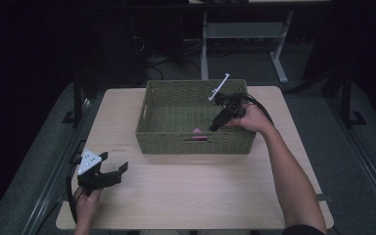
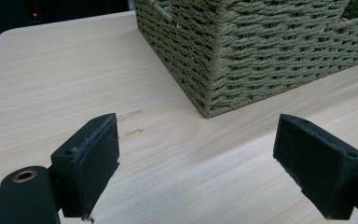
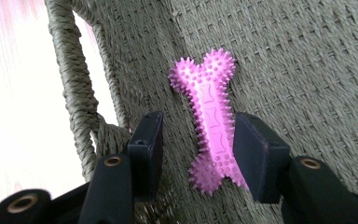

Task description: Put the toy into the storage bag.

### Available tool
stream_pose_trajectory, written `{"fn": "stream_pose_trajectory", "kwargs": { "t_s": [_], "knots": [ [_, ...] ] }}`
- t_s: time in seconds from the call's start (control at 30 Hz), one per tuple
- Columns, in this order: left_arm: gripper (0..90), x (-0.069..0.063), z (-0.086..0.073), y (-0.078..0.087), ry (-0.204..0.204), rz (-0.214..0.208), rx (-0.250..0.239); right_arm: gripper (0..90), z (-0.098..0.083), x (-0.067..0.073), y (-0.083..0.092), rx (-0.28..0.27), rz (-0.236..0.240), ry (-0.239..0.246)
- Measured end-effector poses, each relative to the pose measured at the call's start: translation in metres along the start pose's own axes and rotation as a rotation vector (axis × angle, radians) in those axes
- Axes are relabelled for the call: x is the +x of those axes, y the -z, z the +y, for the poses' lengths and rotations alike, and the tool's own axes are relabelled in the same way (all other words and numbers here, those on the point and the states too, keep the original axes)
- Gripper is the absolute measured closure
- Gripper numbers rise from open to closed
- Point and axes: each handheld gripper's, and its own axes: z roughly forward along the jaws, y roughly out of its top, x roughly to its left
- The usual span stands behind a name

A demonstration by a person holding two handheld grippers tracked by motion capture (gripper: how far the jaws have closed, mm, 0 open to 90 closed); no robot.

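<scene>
A woven green basket is sitting on the light wooden counter, and a pink spiky bone toy is lying flat on the basket's woven floor, close to the near wall with its handle slot. In the high view the toy is peeking out pink just behind that near wall. The right tool is reaching down into the basket, its jaws partly apart and straddling the toy: the right-hand pad is sitting right against the toy's edge, while the other pad is standing clear with a gap of basket weave showing between, so nothing is being squeezed. Over at the near left of the counter, the left tool is resting in the person's hand with its jaws spread wide, holding nothing, pointing at the basket's corner.
</scene>
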Motion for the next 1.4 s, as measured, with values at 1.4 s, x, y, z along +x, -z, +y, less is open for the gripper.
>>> {"fn": "stream_pose_trajectory", "kwargs": {
  "t_s": [1.4],
  "knots": [
    [13.9, -0.002, 0.0, 0.0, -0.003, -0.003, 0.003, 41.6, -0.012, 0.025, 0.051, -0.084, -0.044, -0.007]
  ]
}}
